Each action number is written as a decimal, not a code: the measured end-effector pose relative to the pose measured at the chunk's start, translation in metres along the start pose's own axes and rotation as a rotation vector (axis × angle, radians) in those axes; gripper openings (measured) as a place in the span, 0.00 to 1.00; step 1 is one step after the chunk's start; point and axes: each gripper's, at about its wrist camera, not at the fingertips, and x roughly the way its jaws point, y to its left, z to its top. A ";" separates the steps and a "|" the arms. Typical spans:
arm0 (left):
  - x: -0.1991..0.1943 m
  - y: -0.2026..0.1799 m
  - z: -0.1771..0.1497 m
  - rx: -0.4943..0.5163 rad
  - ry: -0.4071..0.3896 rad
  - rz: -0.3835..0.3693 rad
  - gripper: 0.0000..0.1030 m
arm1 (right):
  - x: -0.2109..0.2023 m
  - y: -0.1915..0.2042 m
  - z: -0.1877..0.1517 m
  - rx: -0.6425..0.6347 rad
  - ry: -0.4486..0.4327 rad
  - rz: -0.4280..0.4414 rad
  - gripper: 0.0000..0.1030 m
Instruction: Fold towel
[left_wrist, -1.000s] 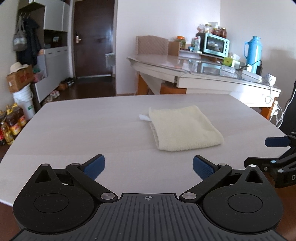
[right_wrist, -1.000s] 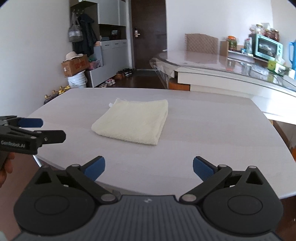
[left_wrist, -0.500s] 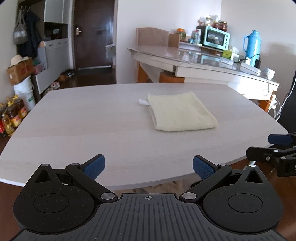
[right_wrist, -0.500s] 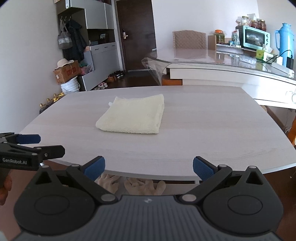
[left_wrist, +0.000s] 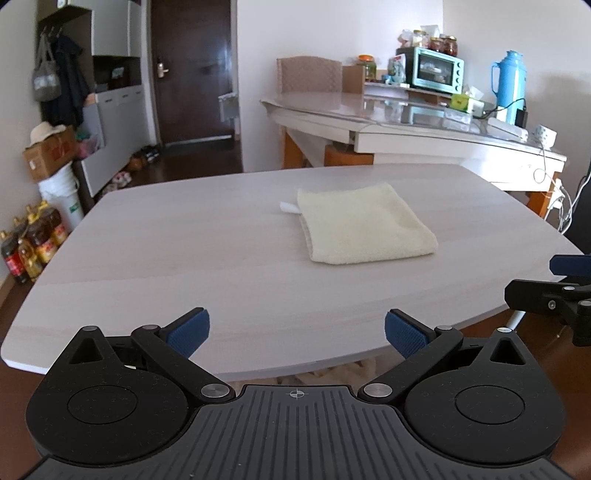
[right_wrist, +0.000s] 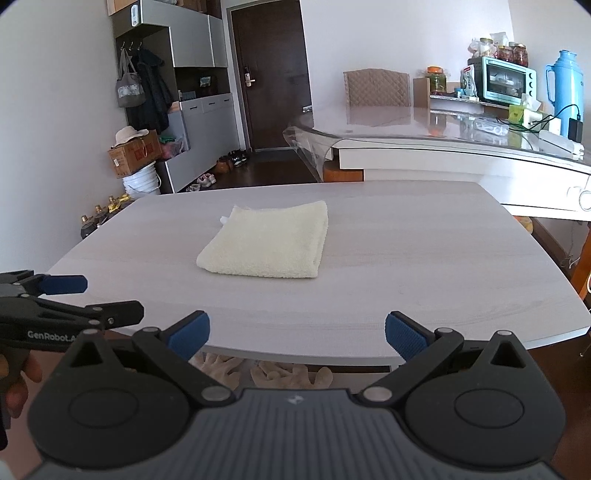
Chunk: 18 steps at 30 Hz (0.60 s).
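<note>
A cream towel (left_wrist: 364, 224) lies folded into a thick rectangle on the pale wooden table (left_wrist: 184, 258), a small white tag poking out at its far left corner. It shows again in the right wrist view as the towel (right_wrist: 267, 240) on the table (right_wrist: 424, 266). My left gripper (left_wrist: 297, 330) is open and empty, held back at the table's near edge. My right gripper (right_wrist: 297, 330) is open and empty too, over the near edge. Each gripper appears at the side of the other's view, the right gripper (left_wrist: 546, 286) and the left gripper (right_wrist: 92, 297).
A second table (left_wrist: 406, 122) behind carries a toaster oven (left_wrist: 436, 72), jars and a blue thermos (left_wrist: 508, 86). Oil bottles (left_wrist: 31, 243), a bucket and a box stand at the left wall. Light cloth items (right_wrist: 258, 371) lie on the floor under the near edge.
Both grippers have drawn back from the towel and away from the table, past its near edge. The towel has stayed put, folded.
</note>
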 end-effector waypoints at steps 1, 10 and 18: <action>0.000 0.000 0.000 0.000 0.000 0.000 1.00 | 0.000 0.001 0.000 -0.002 0.000 0.000 0.99; 0.004 -0.005 0.003 0.008 0.002 0.001 1.00 | 0.001 -0.002 0.002 -0.006 -0.003 -0.006 0.99; 0.011 -0.010 0.007 0.022 0.011 -0.001 1.00 | 0.004 -0.005 0.005 -0.002 -0.008 -0.005 0.99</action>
